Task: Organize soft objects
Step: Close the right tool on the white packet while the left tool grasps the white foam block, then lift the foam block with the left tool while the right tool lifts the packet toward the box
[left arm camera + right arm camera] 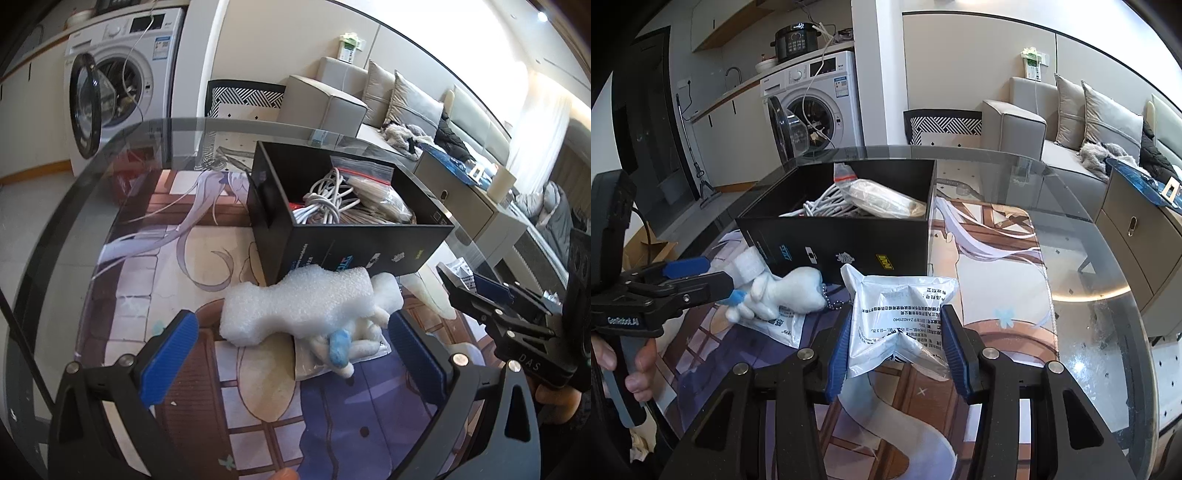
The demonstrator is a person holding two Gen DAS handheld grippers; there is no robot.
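Observation:
A black open box holds white cables and a clear zip bag. In front of it lie a white foam block, a white plush toy with blue parts and a flat packet under the toy. My left gripper is open, its blue pads either side of the foam and toy. My right gripper is shut on a silver-white pouch with printed text, squeezing it just above the mat.
The glass table carries a printed anime mat. The right gripper shows in the left wrist view at right. A washing machine, a grey sofa and a cabinet stand beyond the table.

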